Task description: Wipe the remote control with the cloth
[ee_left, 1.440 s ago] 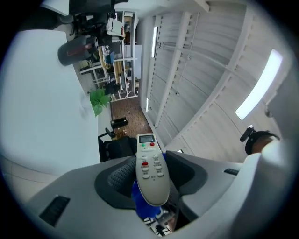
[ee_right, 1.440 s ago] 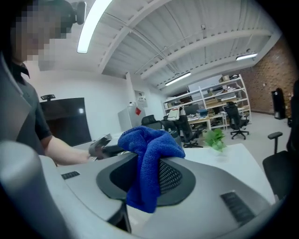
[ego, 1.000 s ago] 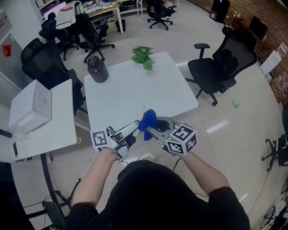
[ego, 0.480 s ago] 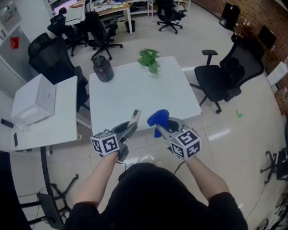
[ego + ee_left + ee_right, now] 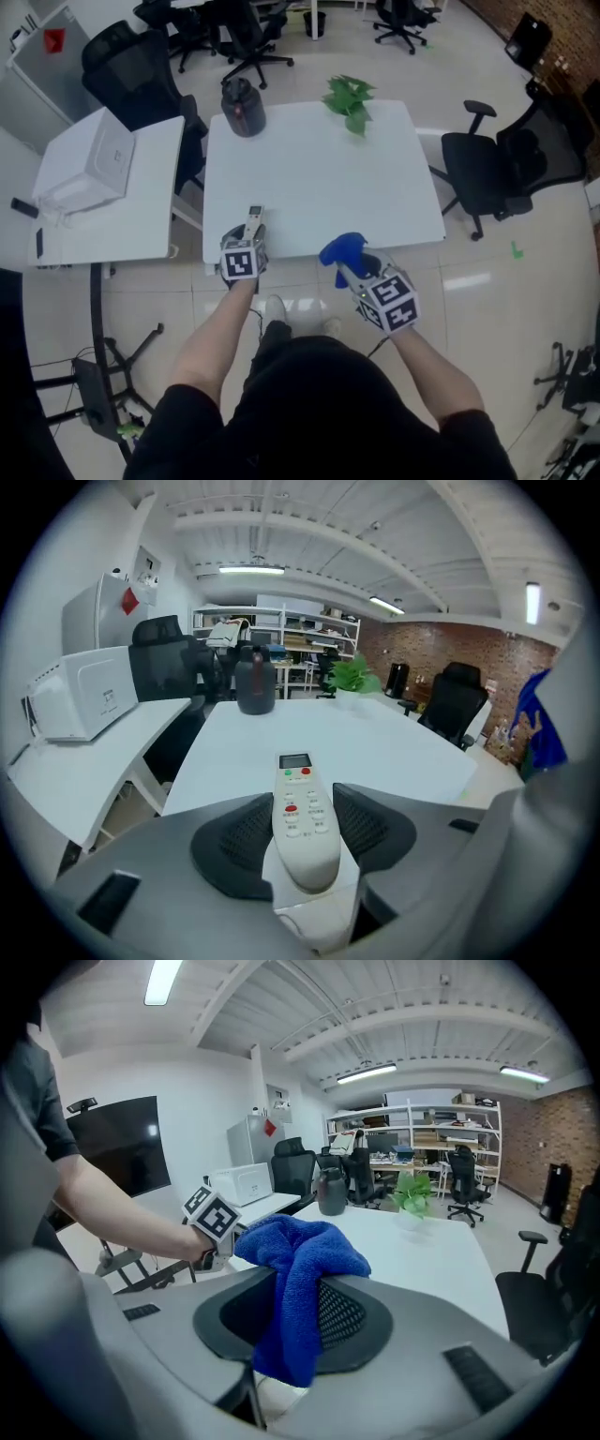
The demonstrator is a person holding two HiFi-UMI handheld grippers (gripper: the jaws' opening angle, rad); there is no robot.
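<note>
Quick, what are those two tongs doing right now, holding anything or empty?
Left tongs: closed on the remote control.
Right tongs: closed on the blue cloth.

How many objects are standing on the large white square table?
2: a dark grey jug at its far left corner, and a green leafy plant at the far edge, right of the jug. Nothing seems hidden.
</note>
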